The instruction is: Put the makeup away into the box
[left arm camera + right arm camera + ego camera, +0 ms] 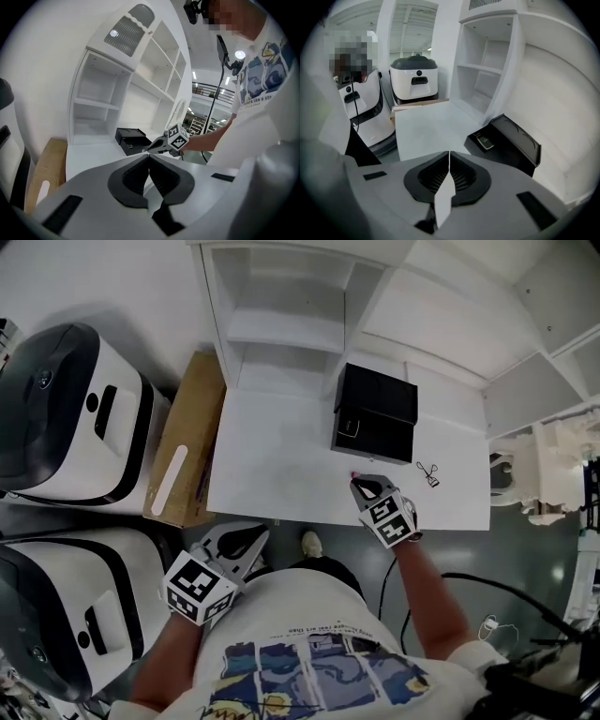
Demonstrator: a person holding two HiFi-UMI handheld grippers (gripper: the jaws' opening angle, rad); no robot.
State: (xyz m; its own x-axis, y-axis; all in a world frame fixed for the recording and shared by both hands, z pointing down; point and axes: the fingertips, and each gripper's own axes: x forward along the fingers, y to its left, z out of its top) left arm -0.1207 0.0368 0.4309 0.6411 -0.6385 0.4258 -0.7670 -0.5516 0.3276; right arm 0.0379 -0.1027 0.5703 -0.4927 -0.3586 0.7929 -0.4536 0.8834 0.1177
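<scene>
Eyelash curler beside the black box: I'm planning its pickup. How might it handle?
The eyelash curler looks thin and wiry, so it is probably light and stiff. It lies flat on the white desk, so it may slide when nudged.

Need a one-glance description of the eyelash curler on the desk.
Start at the white desk, then the black box on it. Right of the box in the head view, apart from it, lies the eyelash curler: the only small, thin, dark thing with loop handles on the bare top.
</scene>
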